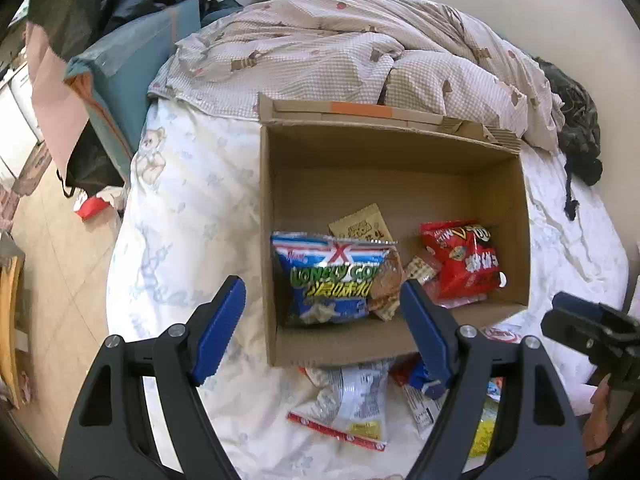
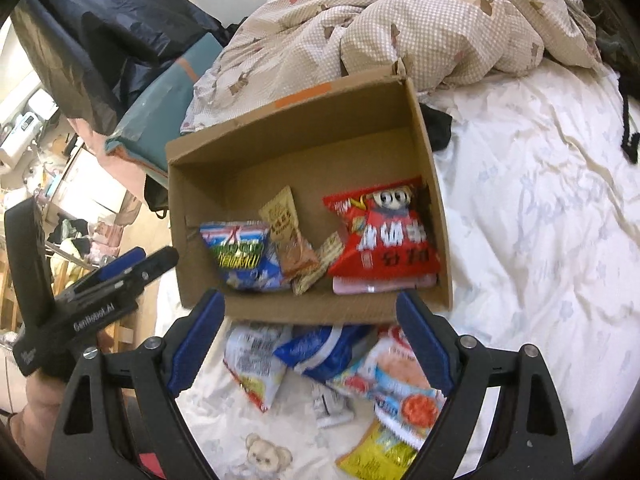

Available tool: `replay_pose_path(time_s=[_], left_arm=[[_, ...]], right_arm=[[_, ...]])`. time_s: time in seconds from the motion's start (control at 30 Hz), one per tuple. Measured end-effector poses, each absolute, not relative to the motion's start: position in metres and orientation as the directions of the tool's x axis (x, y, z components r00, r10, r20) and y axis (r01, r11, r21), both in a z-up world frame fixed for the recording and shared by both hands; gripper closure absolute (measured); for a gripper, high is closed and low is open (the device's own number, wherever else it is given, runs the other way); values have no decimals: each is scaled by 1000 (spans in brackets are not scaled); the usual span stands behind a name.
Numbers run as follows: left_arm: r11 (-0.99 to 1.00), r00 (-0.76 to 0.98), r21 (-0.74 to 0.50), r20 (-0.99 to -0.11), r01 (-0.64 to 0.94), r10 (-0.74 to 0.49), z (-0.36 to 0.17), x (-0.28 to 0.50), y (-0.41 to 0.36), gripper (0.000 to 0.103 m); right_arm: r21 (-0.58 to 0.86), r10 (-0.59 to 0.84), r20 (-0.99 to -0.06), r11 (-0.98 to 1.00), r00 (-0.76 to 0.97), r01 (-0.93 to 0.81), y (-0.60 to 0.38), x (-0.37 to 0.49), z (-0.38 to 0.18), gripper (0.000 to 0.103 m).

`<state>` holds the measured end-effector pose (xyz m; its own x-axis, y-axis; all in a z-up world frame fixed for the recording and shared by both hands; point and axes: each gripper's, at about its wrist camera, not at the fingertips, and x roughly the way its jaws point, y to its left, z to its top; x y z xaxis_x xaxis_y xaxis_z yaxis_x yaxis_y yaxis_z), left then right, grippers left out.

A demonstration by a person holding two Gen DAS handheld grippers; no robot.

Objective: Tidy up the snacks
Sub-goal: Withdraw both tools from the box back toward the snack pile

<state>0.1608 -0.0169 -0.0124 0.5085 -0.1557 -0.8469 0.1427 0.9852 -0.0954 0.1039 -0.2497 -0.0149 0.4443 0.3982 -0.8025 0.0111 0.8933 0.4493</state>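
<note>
Hovering over the bed now, both tools up w/ nothing in them. Far left: teal padded cushion (image 1: 132, 76) leaning by the bedside. Next, left gripper (image 1: 322, 312), blue pads spread wide, released, its left finger over the white printed bedsheet (image 1: 192, 200) and its right finger at the near rim of the open brown cardboard box (image 1: 400, 152). Box sits on the sheet, just in front of the crumpled beige checked duvet (image 1: 340, 48). Inside the box, l to r: blue-and-white crinkly chip bag w/ green lettering (image 1: 332, 280) at the near-left corner, tan paper sachet (image 1: 360, 224) behind it, small patterned wrappers (image 1: 420, 268) in the middle, red foil snack bag (image 1: 464, 264) on the right side. Outside, on the sheet just in front of the near wall: white-and-red packet (image 2: 256, 360), blue-and-white pouch (image 2: 324, 348), pale packet w/ red circle print (image 2: 400, 384), yellow wrapper (image 2: 376, 456) nearest the cam. Right gripper (image 2: 308, 336), fingers also parted, released, hangs above that loose pile w/ the box's near wall between its tips. Farther right, bare rumpled sheet, dark knitted cloth (image 1: 580, 128) at the bed edge.
</note>
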Motion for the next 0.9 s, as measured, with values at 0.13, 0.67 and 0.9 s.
replay_pose_path(time_s=[0.13, 0.67, 0.9], left_arm=[[985, 511, -100, -845, 143, -159, -10, 141, -11, 26], [989, 513, -68, -849, 132, -127, -26, 61, 4, 26], [993, 504, -77, -857, 88, -111, -36, 47, 6, 26]], right_arm=[[452, 398, -802, 892, 445, 18, -251, 84, -15, 13], [452, 403, -815, 892, 416, 21, -262, 26, -23, 13], [421, 352, -838, 903, 416, 83, -283, 11, -32, 13]])
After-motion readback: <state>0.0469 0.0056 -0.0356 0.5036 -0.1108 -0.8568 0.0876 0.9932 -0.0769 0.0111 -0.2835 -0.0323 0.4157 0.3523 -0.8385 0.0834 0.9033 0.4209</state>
